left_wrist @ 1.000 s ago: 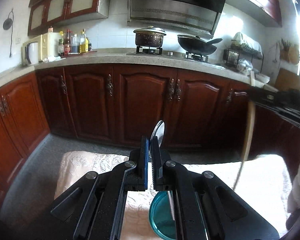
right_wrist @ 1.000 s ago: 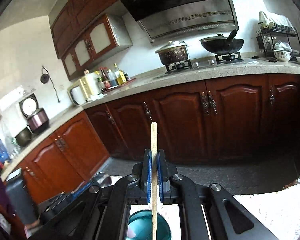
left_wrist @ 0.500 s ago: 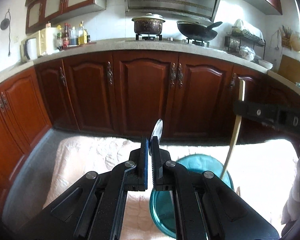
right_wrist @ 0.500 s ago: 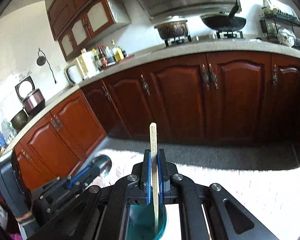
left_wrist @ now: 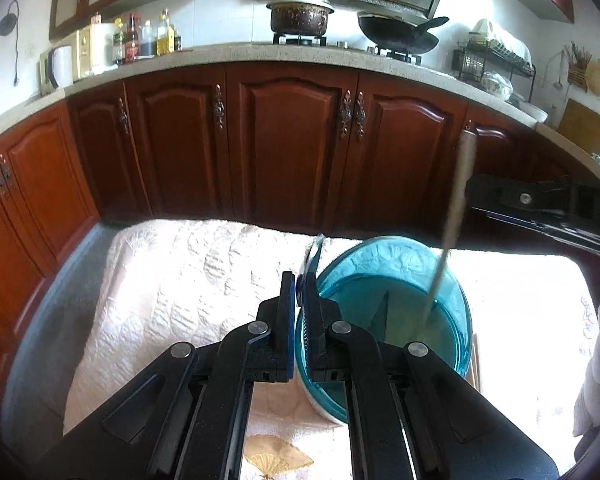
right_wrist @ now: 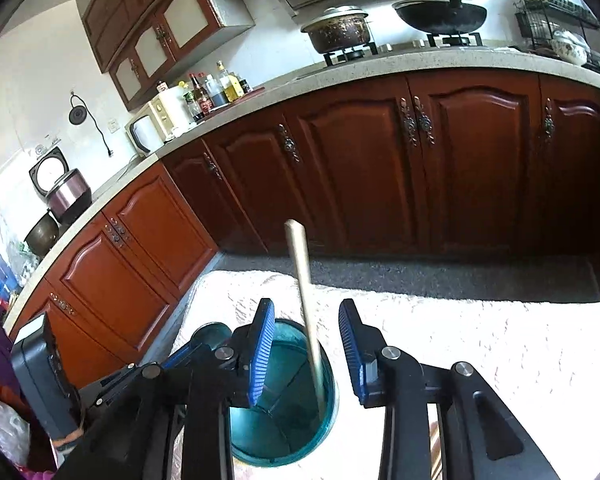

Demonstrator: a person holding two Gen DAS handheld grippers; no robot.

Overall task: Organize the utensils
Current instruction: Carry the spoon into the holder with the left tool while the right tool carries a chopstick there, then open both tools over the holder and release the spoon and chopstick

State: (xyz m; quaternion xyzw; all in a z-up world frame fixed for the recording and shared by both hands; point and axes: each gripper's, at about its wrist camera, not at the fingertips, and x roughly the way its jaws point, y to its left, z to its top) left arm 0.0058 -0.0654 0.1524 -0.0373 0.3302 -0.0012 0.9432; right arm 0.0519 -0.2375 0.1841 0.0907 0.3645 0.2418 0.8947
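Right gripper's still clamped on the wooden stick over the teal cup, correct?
Not clamped. In the right wrist view the right gripper has its jaws opening, and the blue pads stand clear of the wooden stick on both sides. The stick's lower end is already inside the teal cup.

spoon (left_wrist: 313, 258): mostly hidden between left gripper (left_wrist: 299, 288) pads
cup (right_wrist: 284, 396): near rim hidden behind right gripper (right_wrist: 306, 326)
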